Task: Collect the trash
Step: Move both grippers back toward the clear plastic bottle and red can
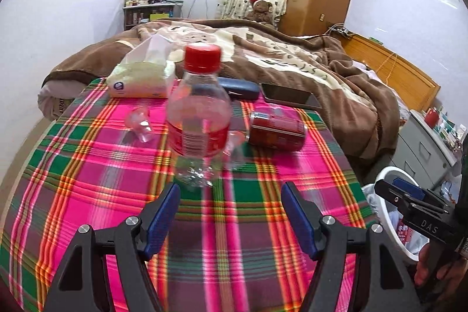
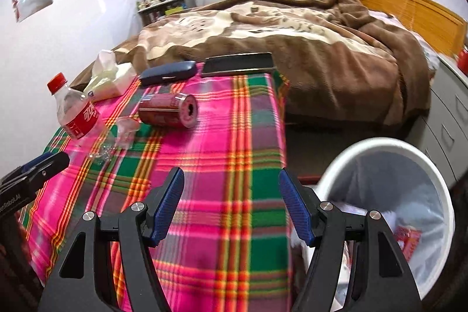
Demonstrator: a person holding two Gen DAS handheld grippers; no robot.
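An empty clear plastic bottle (image 1: 199,119) with a red cap and red label stands upright on the plaid tablecloth (image 1: 102,180). My left gripper (image 1: 231,192) is open just in front of the bottle, with nothing between its blue pads. A red drink can (image 1: 276,133) lies on its side to the bottle's right. Crumpled clear plastic (image 1: 139,123) lies left of the bottle, and another clear piece (image 1: 235,148) sits between bottle and can. My right gripper (image 2: 231,180) is open and empty over the table's right edge, beside the white bin (image 2: 389,154). The bottle (image 2: 77,110) and can (image 2: 168,110) are far left of it.
A tissue pack (image 1: 140,75), a dark blue case (image 1: 238,88) and a dark flat phone-like slab (image 1: 288,95) lie at the table's far edge. Behind is a bed with a brown blanket (image 1: 292,57). Grey drawers (image 2: 450,119) stand right of the bin, which holds some trash.
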